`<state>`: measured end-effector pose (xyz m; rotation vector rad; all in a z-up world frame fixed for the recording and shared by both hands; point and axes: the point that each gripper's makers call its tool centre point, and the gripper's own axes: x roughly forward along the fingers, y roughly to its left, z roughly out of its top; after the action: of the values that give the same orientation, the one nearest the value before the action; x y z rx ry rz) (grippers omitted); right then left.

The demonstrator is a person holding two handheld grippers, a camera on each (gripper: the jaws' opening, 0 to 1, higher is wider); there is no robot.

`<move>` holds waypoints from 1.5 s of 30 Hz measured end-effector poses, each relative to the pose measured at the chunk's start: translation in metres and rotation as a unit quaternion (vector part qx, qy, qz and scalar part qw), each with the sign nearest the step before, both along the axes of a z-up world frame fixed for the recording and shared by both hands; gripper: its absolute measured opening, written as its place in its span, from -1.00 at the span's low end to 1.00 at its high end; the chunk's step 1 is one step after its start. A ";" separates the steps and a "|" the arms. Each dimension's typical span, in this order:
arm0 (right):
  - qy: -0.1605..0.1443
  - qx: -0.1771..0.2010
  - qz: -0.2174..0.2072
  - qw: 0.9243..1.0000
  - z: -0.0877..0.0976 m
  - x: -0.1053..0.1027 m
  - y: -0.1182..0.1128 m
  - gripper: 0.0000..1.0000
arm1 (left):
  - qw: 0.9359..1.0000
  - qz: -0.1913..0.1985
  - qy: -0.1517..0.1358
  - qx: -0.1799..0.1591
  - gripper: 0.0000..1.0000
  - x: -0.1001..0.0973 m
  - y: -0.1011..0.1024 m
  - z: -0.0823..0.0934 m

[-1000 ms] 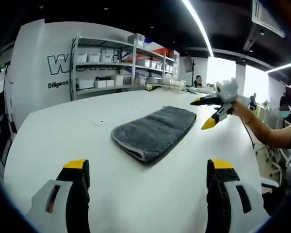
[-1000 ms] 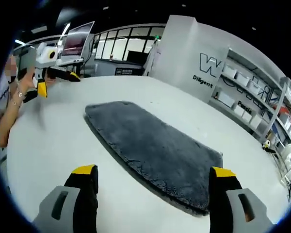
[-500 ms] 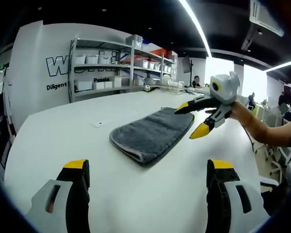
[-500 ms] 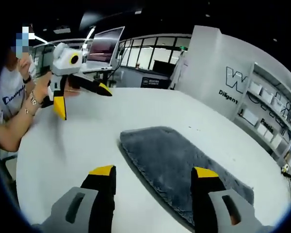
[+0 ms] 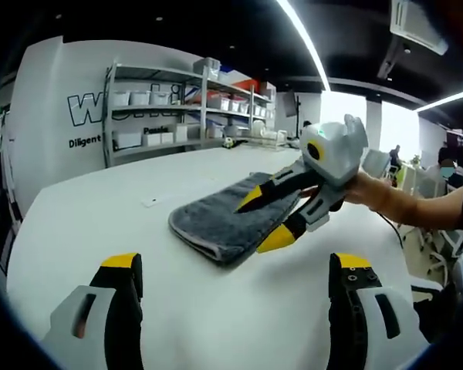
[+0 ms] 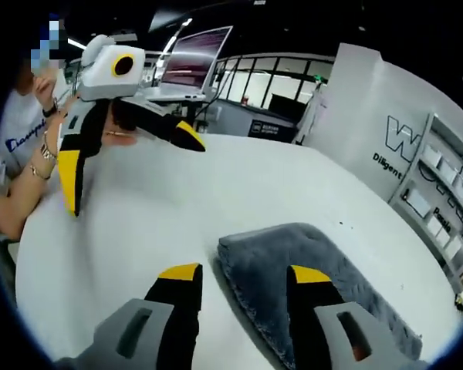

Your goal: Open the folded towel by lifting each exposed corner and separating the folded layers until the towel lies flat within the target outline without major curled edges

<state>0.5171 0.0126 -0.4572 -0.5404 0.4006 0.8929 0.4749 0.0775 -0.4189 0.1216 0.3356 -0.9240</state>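
One grey towel (image 5: 231,220), folded into a long strip, lies on a white bench (image 5: 92,223), and two grippers work over it, one in each of the person's hands. In the left gripper view, the left gripper (image 5: 235,266) has its yellow-tipped jaws spread wide with nothing between them, well short of the towel, which lies ahead and between the two tips. In that view the right gripper (image 5: 264,219) comes in from the right, held by a hand (image 5: 363,189); its jaws stand partly apart, the upper tip over the towel's surface and the lower tip beside the towel's near long edge, and whether either tip touches the cloth cannot be told. In the right gripper view, the right gripper (image 6: 236,271) shows its jaws parted by a moderate gap, holding nothing, with the rounded end of the towel (image 6: 293,250) just ahead of them; one tip lies over the cloth and the other over bare bench. The left gripper (image 6: 123,166) appears there at upper left, above the bench and well apart from the towel, jaws wide. Behind the bench stand a shelf rack (image 5: 177,108) with white bins and a wall with lettering (image 5: 89,112).
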 end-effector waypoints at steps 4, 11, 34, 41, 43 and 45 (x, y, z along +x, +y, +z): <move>-0.003 -0.013 0.015 1.000 -0.008 -0.001 0.014 -0.25 | 1.000 -0.002 -0.003 -0.003 0.99 -0.003 0.000 0.001; -0.012 -0.034 0.030 0.999 -0.017 0.002 0.029 -0.40 | 1.000 -0.007 -0.003 0.001 0.99 -0.006 -0.003 -0.001; -0.012 -0.031 0.016 0.999 -0.028 0.015 0.024 -0.89 | 1.000 -0.007 0.008 0.009 0.97 -0.006 -0.004 -0.008; -0.016 -0.012 0.008 1.000 -0.013 0.021 0.019 -0.93 | 1.000 -0.012 0.008 0.016 0.97 -0.006 -0.007 -0.009; -0.019 -0.011 0.007 1.000 -0.009 0.022 0.016 -0.94 | 1.000 -0.012 0.009 0.018 0.97 -0.006 -0.007 -0.011; -0.022 -0.009 0.003 1.000 -0.004 0.023 0.013 -0.94 | 1.000 -0.012 0.009 0.021 0.97 -0.006 -0.007 -0.011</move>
<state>0.5403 0.0253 -0.4615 -0.5772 0.3679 0.8817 0.4687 0.0701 -0.4303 0.1555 0.3716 -0.9436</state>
